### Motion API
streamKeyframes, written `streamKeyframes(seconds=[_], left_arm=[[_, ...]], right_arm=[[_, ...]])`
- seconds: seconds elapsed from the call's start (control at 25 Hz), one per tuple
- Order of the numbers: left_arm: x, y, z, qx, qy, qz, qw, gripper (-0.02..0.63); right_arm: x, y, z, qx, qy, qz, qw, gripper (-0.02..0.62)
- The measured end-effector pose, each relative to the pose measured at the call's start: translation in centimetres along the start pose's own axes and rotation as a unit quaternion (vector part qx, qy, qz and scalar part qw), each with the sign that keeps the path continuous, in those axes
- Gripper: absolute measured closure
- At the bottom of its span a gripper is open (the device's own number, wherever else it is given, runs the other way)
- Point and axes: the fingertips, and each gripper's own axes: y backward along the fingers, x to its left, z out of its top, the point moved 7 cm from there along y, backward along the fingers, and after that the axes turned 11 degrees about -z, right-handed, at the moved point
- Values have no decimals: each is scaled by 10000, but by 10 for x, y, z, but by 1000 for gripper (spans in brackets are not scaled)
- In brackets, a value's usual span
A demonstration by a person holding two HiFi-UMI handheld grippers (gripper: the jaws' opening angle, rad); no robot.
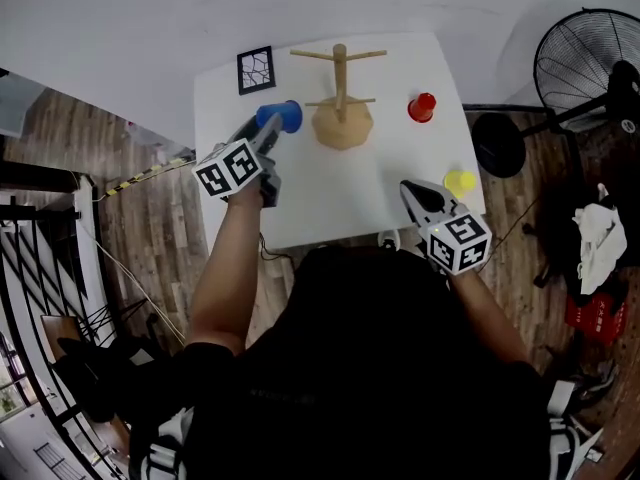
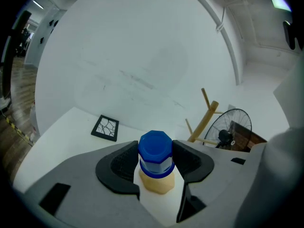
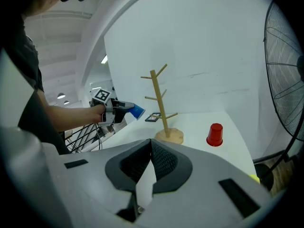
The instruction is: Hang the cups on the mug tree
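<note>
**Here: blue cup carried beside the mug tree**

The left gripper [image 2: 155, 163] has its jaws spread wide and pressed on either side of the blue cup [image 2: 155, 152], which lies on its side with its base pointing away from the gripper. In the right gripper view the cup is held clear of the table [image 1: 330, 193], to the left of the tree [image 1: 342, 98] and near it, not touching. No peg carries a cup yet. The red cup [image 1: 422, 107] stands upside down to the right of the tree, and the yellow cup [image 1: 459, 181] sits near the table's front right corner. The right gripper [image 3: 151, 148] has its jaws closed together on nothing and hangs over the front edge, just beside the yellow cup.

Likely hazards:
- No view shows the cup's handle, so a peg may meet the cup wall rather than the handle opening.
- The tree stands free on its base with nothing bracing it. A sideways push from the cup could tilt or slide it.
- The jaws grip a smooth, rounded body. Contact with a peg could twist the cup loose.
</note>
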Motion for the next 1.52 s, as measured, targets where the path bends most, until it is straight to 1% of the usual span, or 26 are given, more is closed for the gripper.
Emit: streamKeyframes(seconds=[0.24,0.44,0.88,1.0,1.16,1.28,1.4,1.52], left_arm=[[-5,-26,-2,163,-31,-119,9998,370],[-10,-45,-8,345,-144,-164,9992,370],[-13,-72,-31,796,-154,-217,9965,368],[-18,-74,-35,866,-162,-303,9956,368],[-18,-76,-38,967,-178,-313,9947,368],[-18,-77,-40,1120,-237,-366,9928,357],[-17,-73,-41,1237,-377,-284,9912,347],[-17,-65,-42,1177,-346,-245,9921,344]], right_arm=[[-11,8,-4,44,-94,-216,9997,588],[-19,16,-9,67,-187,-408,9990,588],[-27,28,-16,78,-318,-636,9974,588],[-27,31,-17,73,-323,-664,9972,588],[-28,33,-17,49,-320,-679,9972,588],[-28,34,-17,33,-319,-664,9973,588],[-26,33,-16,25,-313,-614,9976,588],[-24,31,-15,33,-286,-537,9981,588]])
